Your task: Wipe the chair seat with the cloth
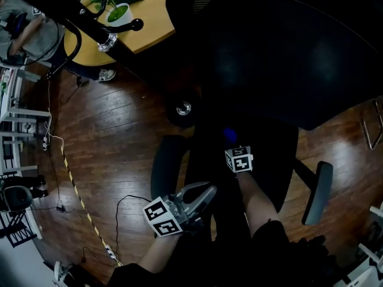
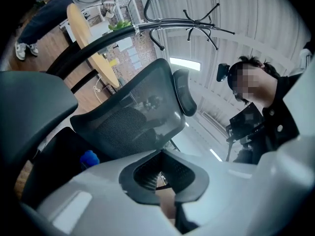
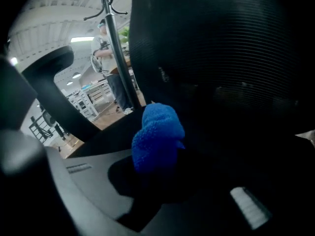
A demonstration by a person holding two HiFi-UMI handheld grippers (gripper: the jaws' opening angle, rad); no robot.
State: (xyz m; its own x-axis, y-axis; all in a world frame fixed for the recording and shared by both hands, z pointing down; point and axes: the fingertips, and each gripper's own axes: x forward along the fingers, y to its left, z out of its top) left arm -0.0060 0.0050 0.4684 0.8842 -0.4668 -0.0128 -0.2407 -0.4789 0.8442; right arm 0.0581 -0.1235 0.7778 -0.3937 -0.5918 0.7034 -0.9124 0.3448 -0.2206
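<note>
Your right gripper [image 1: 233, 143] has its jaws clenched on the blue cloth [image 1: 229, 135]. The cloth bunches out past the tips in a fluffy wad. It sits over the middle of the chair seat [image 1: 272, 154], toward the seat's back edge and just in front of the mesh backrest [image 1: 281, 52]. The seat is so dark in the head view that you cannot tell whether the cloth touches it or hangs just above. In the right gripper view the cloth fills the gap between the jaws, with the backrest rising close behind it.

Your left gripper [image 1: 206, 192] is at the seat's front left corner, just beside the left armrest [image 1: 164, 166] and apart from the cloth. Its jaws are closed together with nothing between them. Its own view looks across the seat and up at the backrest and the headrest [image 2: 184, 92], with a small patch of the cloth showing low on the seat side.

The right armrest [image 1: 317, 193] stands off the seat's other side. Beyond the seat's back left, past the backrest, a round wooden surface [image 1: 152, 17] carries a potted plant [image 1: 116, 11]. Dark wooden floor [image 1: 114, 142] runs along the seat's left, with a cable and a striped tape line lying across it.
</note>
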